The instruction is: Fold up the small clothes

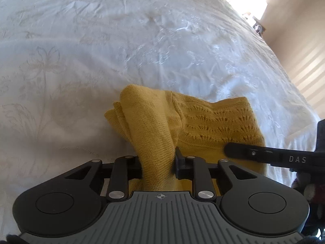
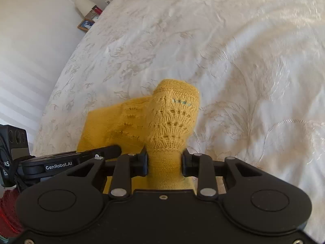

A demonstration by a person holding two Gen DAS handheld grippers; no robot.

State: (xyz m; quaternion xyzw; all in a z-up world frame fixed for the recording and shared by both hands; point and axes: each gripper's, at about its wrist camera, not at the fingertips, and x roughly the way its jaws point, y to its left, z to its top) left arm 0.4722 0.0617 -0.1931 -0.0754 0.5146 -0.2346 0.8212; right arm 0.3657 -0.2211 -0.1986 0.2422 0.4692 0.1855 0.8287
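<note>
A small mustard-yellow knit garment [image 1: 213, 122] with a lace pattern lies on the white bed. My left gripper [image 1: 158, 160] is shut on a plain-knit fold of it, which bunches up between the jaws. My right gripper [image 2: 164, 160] is shut on a lace-patterned part of the same garment [image 2: 172, 118], which stands up between its jaws. The right gripper's finger [image 1: 254, 152] reaches in from the right in the left wrist view. The left gripper's body [image 2: 61, 162] shows at the left in the right wrist view.
The white embroidered bedspread [image 1: 121, 50] fills most of both views. A wall with striped light [image 1: 304, 71] runs along the bed's right edge. A bedside table with a lamp and a framed picture [image 2: 86, 24] stands beyond the bed's far left corner.
</note>
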